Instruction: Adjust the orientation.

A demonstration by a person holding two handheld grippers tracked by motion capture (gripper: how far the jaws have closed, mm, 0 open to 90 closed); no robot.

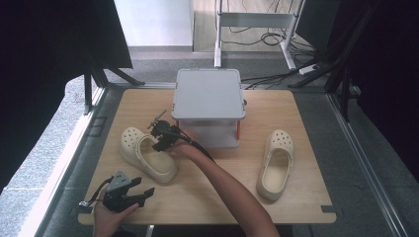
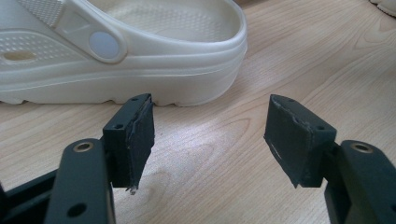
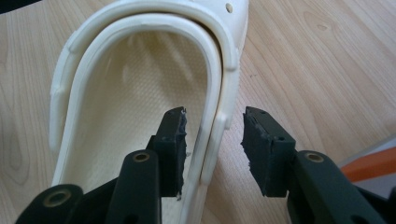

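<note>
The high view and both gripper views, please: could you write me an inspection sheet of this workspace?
Surface: wooden table, bare around the things.
Job's things: cream clog at left, its side wall between the right claw's jaws; second clog at right, untouched.
Clutter: grey lidded box at the back.
Grippers: right claw open, astride the clog's wall and strap, no contact seen; left claw open, empty, near the clog's heel.
Cables: loose leads on the floor behind.
Surroundings: black frame posts.

A light wooden table [image 1: 306, 106] stands on grey carpet [image 1: 163, 59], with dark curtains [image 1: 44, 49] either side and cables [image 1: 269, 37] behind
</note>
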